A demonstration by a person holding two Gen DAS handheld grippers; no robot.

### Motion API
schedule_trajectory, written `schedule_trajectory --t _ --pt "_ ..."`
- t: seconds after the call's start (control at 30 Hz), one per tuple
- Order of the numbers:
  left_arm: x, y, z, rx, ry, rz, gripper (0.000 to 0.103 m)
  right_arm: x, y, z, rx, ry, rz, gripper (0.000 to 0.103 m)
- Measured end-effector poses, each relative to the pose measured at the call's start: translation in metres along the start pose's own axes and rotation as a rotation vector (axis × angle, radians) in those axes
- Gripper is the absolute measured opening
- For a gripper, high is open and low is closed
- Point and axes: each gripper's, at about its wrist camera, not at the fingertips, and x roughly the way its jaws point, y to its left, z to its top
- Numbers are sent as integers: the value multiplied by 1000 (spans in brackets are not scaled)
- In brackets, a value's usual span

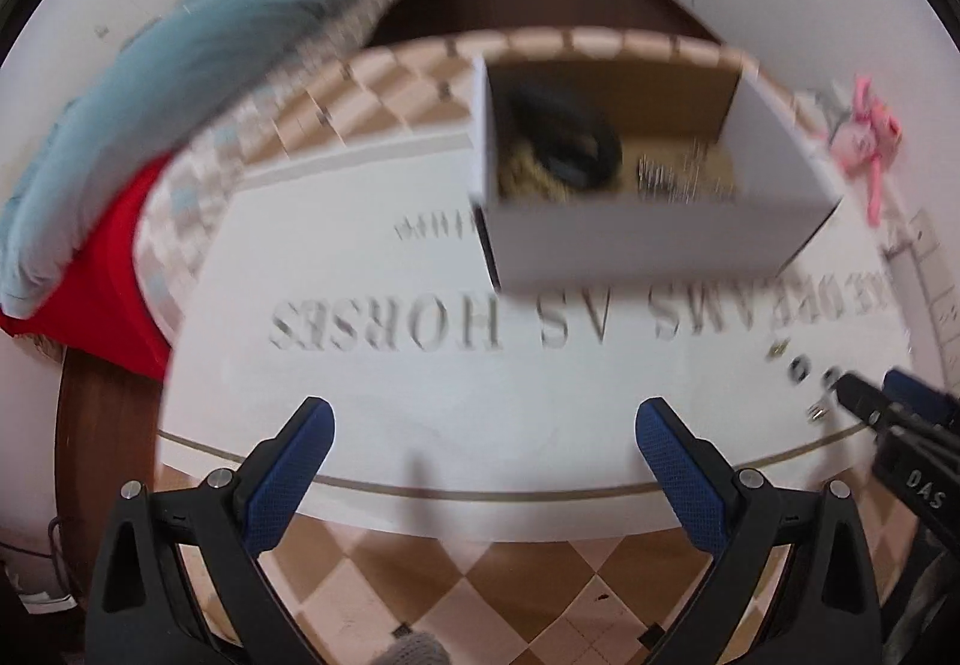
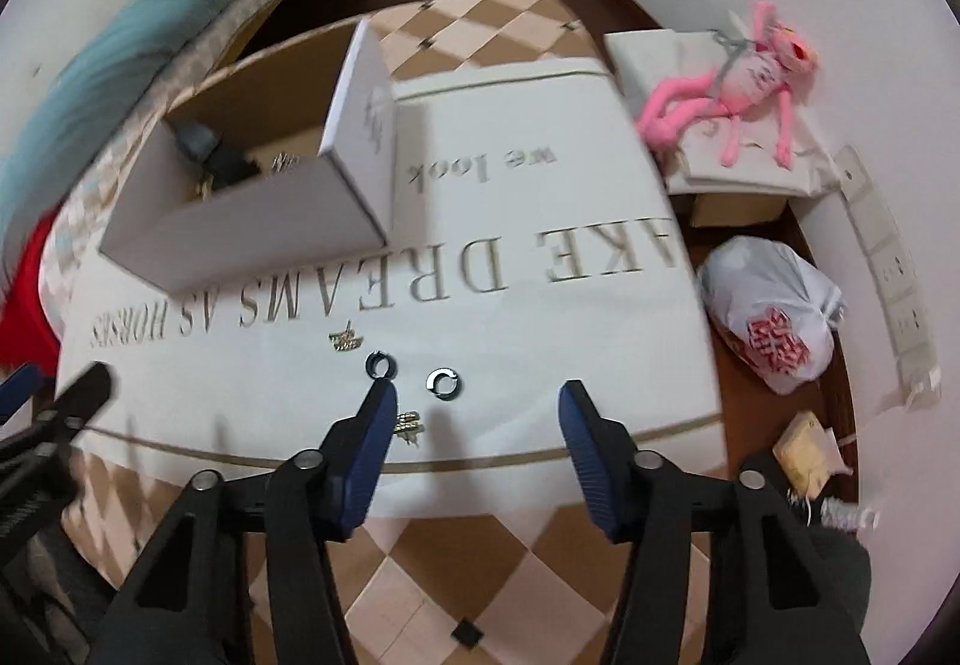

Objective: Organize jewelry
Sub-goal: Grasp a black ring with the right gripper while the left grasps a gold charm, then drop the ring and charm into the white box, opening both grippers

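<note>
On the white mat (image 2: 540, 329) printed with grey lettering, which is lying over a checkered floor (image 2: 432, 563), small pieces of jewelry are sitting near the front edge: a dark ring (image 2: 381, 364), a second dark ring (image 2: 444, 383) just beside it, a gold piece (image 2: 344, 342) a little farther back and another gold piece (image 2: 408, 423) touching the inner side of one finger of the right hand-held gripper (image 2: 477, 413). That gripper's blue-padded fingers are standing partly spread with nothing pinched between them. The left hand-held gripper (image 1: 483, 428) is hanging over bare mat with its fingers spread wide and empty. An open white box (image 1: 648, 239) is resting farther back on the mat, holding a dark object and blurred jewelry pieces. A pink plush toy (image 2: 729, 83) is lying off to the side.
</note>
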Motion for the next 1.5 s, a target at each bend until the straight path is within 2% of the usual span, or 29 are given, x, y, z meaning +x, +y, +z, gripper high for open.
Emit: schedule_trajectory --t 0.1,0.27,0.33,0.37,0.4,0.53,0.67,0.7,0.73,0.83,1.03,1.17,1.2,1.27,1.33,1.37,1.4,1.5 --pt "14 -7 -4 10 36 -4 103 12 6 -2 -31 9 -20 47" --pt "19 -15 -2 24 48 -17 103 18 11 -1 -68 -20 -40 40" --pt "20 -19 1 32 49 -19 103 18 16 1 -91 -32 -45 32" --pt "20 -22 2 39 50 -25 103 18 19 2 -105 -40 -55 18" --pt "21 -25 4 42 52 -29 103 18 22 2 -125 -49 -57 14" --pt "18 -43 10 64 55 -75 103 17 19 4 -115 -45 -32 13" --pt "20 -66 15 78 84 -176 102 12 1 4 -51 -49 -6 13" --pt "22 -70 16 84 89 -195 99 10 -5 4 -33 -46 -1 13" --pt "23 -76 17 95 95 -211 89 9 -10 4 -22 -45 -2 13" --pt "27 -99 20 149 111 -249 73 9 -23 2 7 -43 -8 14" --pt "25 -128 26 231 83 -259 69 9 -44 3 66 -39 -11 14" --pt "29 -133 32 262 70 -276 54 12 -52 7 96 -36 -10 14" --pt "29 -135 33 269 69 -271 44 12 -53 7 98 -36 -10 14" --pt "29 -138 33 292 59 -261 33 13 -54 7 100 -37 -12 14" --pt "28 -139 33 309 50 -261 16 13 -54 8 104 -36 -8 14" --pt "29 -139 34 314 47 -265 12 14 -53 8 104 -36 -10 14" --pt "27 -136 32 315 47 -267 8 14 -53 8 105 -37 -9 14" --pt "27 -132 31 308 47 -276 8 14 -53 9 106 -37 -6 14"
